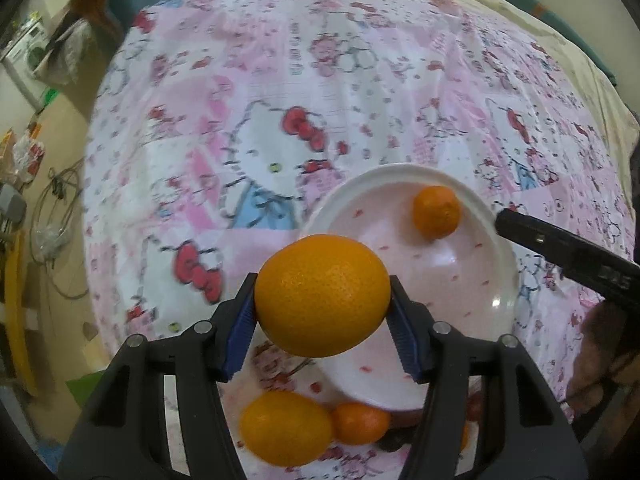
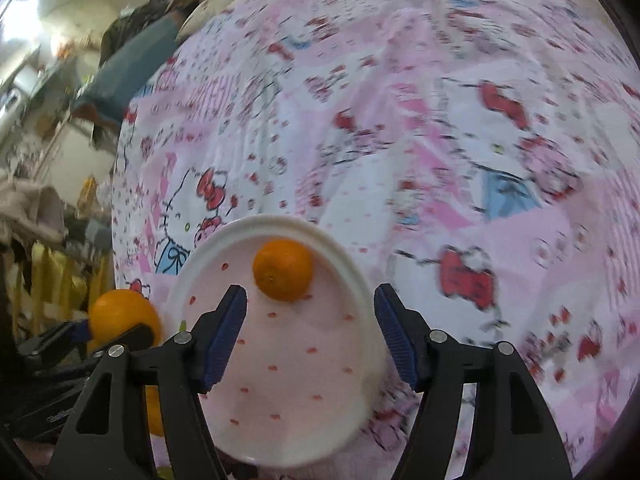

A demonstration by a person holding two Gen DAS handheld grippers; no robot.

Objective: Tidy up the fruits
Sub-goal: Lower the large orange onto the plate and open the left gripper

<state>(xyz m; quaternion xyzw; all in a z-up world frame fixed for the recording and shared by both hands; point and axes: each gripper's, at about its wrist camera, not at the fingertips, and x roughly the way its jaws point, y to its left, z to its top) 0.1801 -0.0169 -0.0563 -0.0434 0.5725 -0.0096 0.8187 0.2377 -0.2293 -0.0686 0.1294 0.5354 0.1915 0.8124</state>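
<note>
Left gripper (image 1: pixel 322 312) is clamped on a large orange (image 1: pixel 322 294), held at frame centre above the near rim of the white plate (image 1: pixel 506 264). Right gripper (image 2: pixel 310 332) is spread, nothing between the pads, plate below. A small mandarin (image 2: pixel 283 270) lies on the plate, upper centre. Two more oranges (image 1: pixel 286 428) sit on the bedsheet (image 1: pixel 280 92), lower centre.

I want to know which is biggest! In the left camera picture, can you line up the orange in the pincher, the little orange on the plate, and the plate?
1. plate
2. held orange, though it is nearest the camera, which enlarges it
3. small orange on the plate
</note>
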